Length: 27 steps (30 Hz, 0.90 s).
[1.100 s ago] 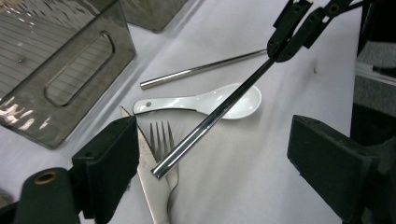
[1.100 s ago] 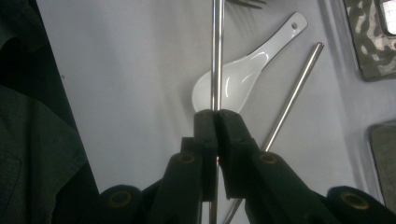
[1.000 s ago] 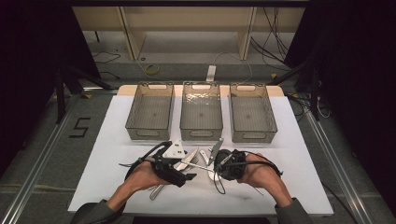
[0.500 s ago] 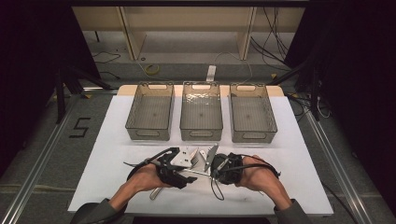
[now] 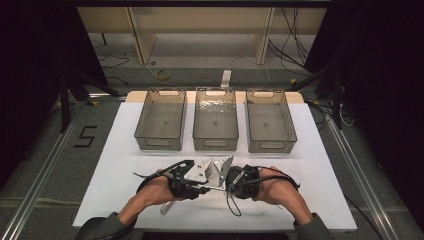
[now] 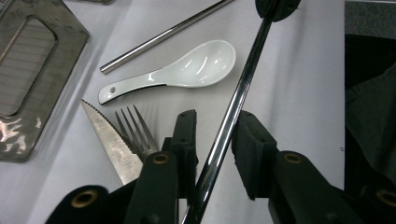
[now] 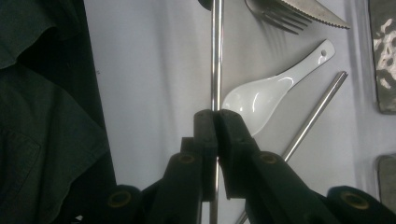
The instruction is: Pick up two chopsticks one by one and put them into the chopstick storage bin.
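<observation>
A: Count on the table?

B: Three clear bins (image 5: 161,120) in a row at the far side. Two handheld grippers, one per hand: left gripper (image 5: 206,186), right gripper (image 5: 224,181).

A: Cutlery?

B: Two metal chopsticks: one held chopstick (image 6: 233,109) running between the two grippers, one loose chopstick (image 6: 159,37) lying on the white table (image 5: 320,165). One white ceramic spoon (image 6: 187,70). One fork (image 6: 135,133). One serrated knife (image 6: 109,144).

A: So five utensils total?

B: Five visible in the gripper views. Anything under the hands in the high view I can't count.
</observation>
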### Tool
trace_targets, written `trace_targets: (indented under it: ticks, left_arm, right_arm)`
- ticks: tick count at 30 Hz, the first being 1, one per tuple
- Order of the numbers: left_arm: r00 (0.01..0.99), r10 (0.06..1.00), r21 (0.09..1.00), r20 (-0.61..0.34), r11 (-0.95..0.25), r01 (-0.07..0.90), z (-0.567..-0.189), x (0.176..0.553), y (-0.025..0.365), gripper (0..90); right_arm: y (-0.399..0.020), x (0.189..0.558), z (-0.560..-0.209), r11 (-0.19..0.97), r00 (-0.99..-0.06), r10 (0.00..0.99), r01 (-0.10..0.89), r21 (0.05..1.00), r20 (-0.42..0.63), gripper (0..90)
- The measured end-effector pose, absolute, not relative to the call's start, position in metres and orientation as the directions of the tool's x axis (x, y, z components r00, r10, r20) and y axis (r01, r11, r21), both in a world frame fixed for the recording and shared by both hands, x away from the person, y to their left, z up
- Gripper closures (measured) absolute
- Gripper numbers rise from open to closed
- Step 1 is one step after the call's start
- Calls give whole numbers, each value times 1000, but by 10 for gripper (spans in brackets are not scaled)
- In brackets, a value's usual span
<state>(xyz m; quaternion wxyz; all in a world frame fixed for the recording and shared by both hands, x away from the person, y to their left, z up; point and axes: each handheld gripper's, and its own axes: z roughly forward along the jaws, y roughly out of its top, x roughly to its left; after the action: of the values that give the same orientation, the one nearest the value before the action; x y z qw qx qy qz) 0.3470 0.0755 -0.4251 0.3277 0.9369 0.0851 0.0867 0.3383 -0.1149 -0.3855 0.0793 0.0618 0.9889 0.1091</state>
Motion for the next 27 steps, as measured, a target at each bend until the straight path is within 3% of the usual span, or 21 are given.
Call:
trace_targets:
  ticks: [8,9,10,17,20,27]
  left_arm:
    - [984,135,621,117,-783,33,-426,343,78,828]
    - [981,144,619,133,-785,31,-426,344,79,830]
    - [979,148,613,139,-789,32,-425,345,80,831]
    - [960,242,633,143,-768,99,-424,352,89,831]
    - [944,305,651,129,-744,151,-423,357,94,831]
    - [911,400,683,102,-694,228,-417,364,106,831]
  right_arm:
    - [-120,343,-387,961,-972,139,87,264,-187,797]
    - [-122,345,-384,951,-967,172,114,286,-187,747]
    - [-128,349,-379,926,-958,222,147,348,-184,635]
    - [-141,352,-366,838,-929,324,195,509,-178,495]
    - [-146,353,-364,810,-913,365,216,544,-180,425]
    - [-153,357,-368,786,-894,416,263,560,-164,367]
